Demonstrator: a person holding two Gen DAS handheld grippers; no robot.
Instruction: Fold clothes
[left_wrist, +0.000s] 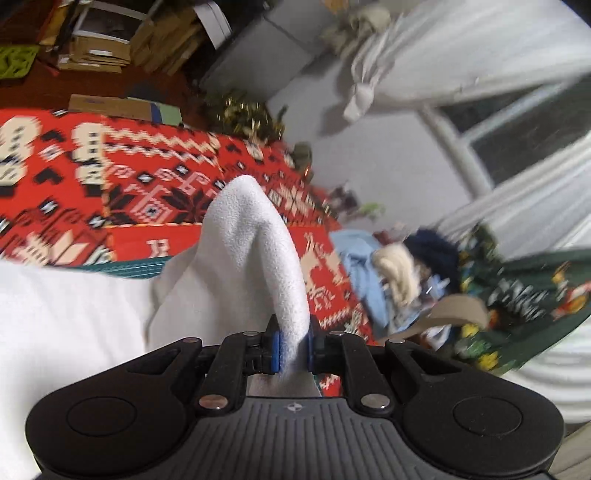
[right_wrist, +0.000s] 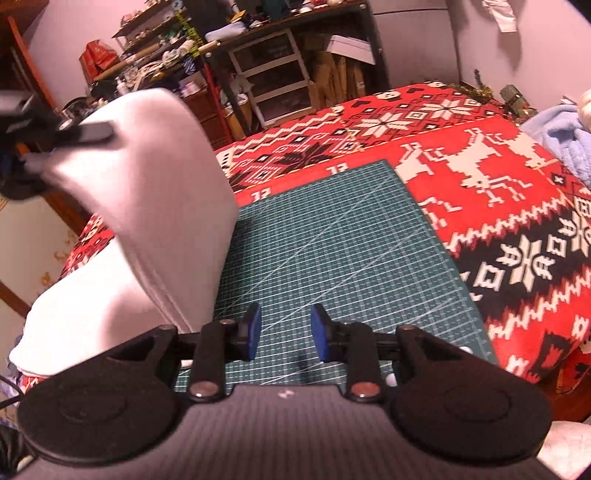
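A white fleece garment (left_wrist: 255, 254) rises in a peak from between the blue pads of my left gripper (left_wrist: 294, 347), which is shut on it. The rest of the cloth spreads to the lower left. In the right wrist view the same white garment (right_wrist: 155, 206) is lifted at the left, one edge pulled up by the left gripper (right_wrist: 40, 147), which shows blurred there. Its lower part lies on the left side of the green cutting mat (right_wrist: 332, 236). My right gripper (right_wrist: 285, 330) hovers over the mat's near edge, open, with nothing between its fingers.
A red patterned blanket (right_wrist: 480, 177) covers the bed under the mat. A pile of other clothes (left_wrist: 406, 273), light blue, cream and dark, lies at the bed's far side by a window. Shelves, drawers and cardboard boxes (right_wrist: 273, 74) stand behind the bed.
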